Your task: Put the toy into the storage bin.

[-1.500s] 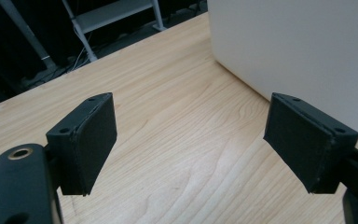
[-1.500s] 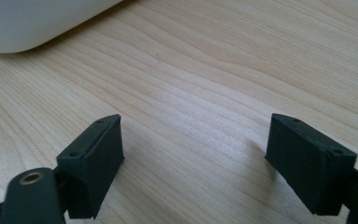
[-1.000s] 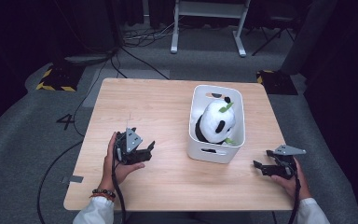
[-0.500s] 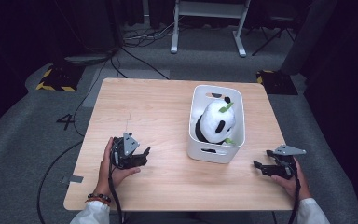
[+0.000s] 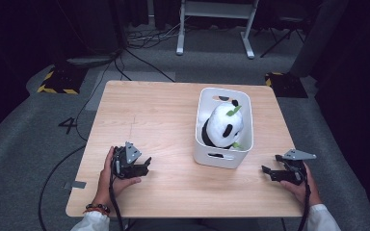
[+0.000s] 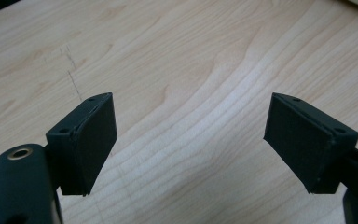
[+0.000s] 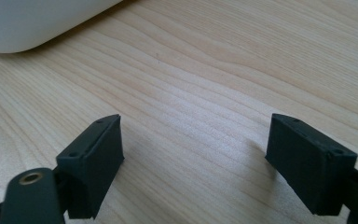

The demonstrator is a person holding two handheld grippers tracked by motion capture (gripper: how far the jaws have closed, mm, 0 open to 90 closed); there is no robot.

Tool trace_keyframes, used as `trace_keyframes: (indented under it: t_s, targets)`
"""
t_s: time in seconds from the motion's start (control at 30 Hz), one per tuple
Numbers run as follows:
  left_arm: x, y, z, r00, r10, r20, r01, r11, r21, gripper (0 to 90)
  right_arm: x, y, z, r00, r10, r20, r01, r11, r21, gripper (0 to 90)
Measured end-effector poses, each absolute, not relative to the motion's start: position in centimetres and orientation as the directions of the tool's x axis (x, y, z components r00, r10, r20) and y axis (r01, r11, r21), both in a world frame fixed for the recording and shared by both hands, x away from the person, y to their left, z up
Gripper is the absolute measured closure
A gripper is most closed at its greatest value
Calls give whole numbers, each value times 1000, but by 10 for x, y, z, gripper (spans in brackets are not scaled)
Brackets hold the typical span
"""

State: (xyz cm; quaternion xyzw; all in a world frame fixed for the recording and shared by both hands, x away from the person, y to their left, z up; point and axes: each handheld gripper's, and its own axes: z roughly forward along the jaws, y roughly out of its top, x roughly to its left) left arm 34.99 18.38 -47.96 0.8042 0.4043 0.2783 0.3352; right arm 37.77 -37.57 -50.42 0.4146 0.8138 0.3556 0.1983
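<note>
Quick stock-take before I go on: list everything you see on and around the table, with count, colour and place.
Light wooden rectangular table: one, pale wood, centre of the high view.
White plastic bin with handle slots: one, white, right half of the table.
Black-and-white plush panda toy with green leaf: one, inside the bin.
Yellow-and-black striped floor pads: two, on the grey floor beyond the table's far corners.
White metal stand legs: one frame, white, floor behind the table.
Black cables: several, floor at far left.
Left hand-held gripper: one, black, jaws open, near left edge.
Right hand-held gripper: one, black, jaws open, near right edge.
</note>
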Motion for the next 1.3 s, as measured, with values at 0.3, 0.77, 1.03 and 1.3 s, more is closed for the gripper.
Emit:
trace_keyframes:
  t_s: [0.3,0.77,1.03,1.3]
  targets:
    - [348,190,-489,499,851,164,519,-444,730,173,378,-376,-504,-577,816,-26,536,403,742,188]
    - [345,196,-501,514,849,126,570,-448,689,165,379,-376,-504,-576,817,-17,542,397,741,188]
    - [344,209,-505,505,863,-25,637,-353,685,153,379,-376,-504,-578,815,-26,536,403,742,188]
    - [343,210,-505,508,861,-24,635,-356,685,150,379,-376,-504,-578,815,-24,536,402,742,188]
